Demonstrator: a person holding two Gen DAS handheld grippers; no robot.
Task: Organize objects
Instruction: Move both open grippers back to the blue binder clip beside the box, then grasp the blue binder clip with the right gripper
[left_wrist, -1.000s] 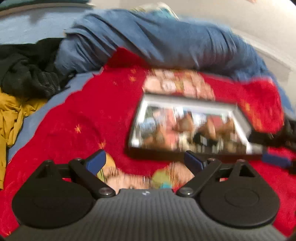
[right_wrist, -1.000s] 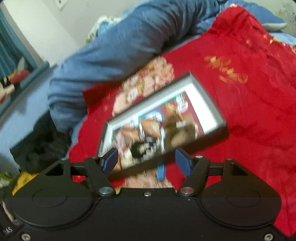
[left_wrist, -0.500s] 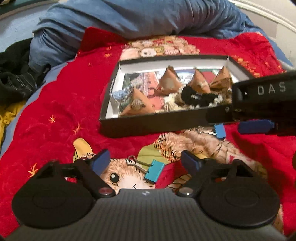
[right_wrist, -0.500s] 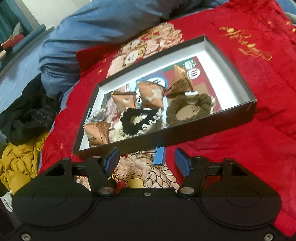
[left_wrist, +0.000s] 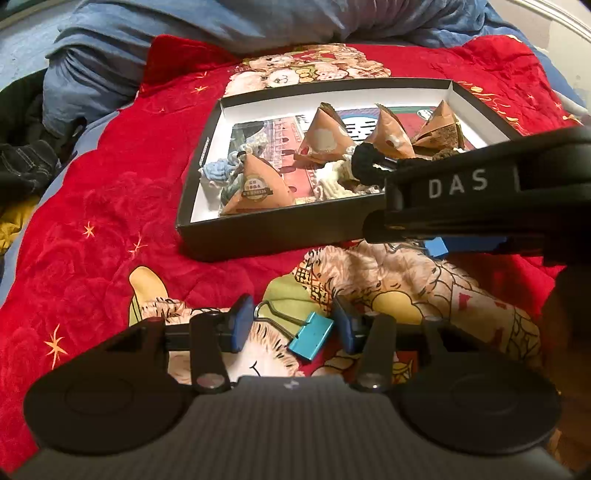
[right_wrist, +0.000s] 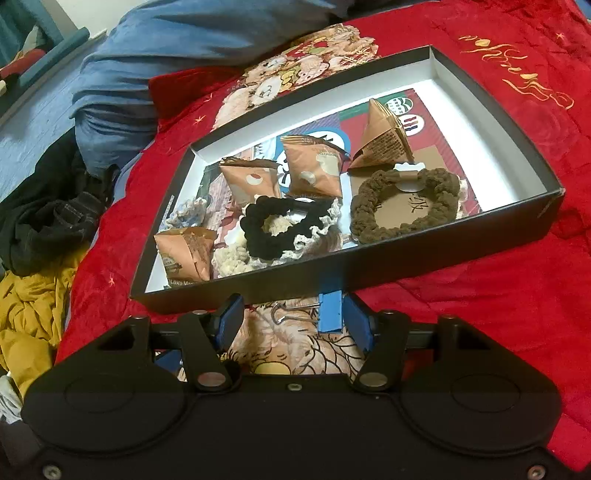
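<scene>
A teal binder clip (left_wrist: 310, 339) lies on the red blanket, between the fingers of my left gripper (left_wrist: 291, 325). Its jaws are closing; the right pad is at the clip's edge and the left pad stands off its wire handle. A blue binder clip (right_wrist: 330, 310) lies against the near wall of the black box (right_wrist: 424, 254). It sits between the closing jaws of my right gripper (right_wrist: 293, 321), close to the right finger (right_wrist: 356, 325), with a gap on the left. The box holds brown triangular packets (right_wrist: 314, 170) and a black scrunchie (right_wrist: 277, 225) and a brown one (right_wrist: 402, 206).
The red blanket (left_wrist: 110, 221) with cartoon prints covers the bed. A blue duvet (left_wrist: 184, 37) is bunched behind the box. Black clothing (right_wrist: 44, 214) and a yellow garment (right_wrist: 29, 314) lie at the left. The right gripper's body (left_wrist: 480, 192) crosses the right of the left wrist view.
Both grippers have come down towards the blanket in front of the box. The left jaws have narrowed a lot around the teal clip. The right jaws have narrowed slightly around the blue clip.
</scene>
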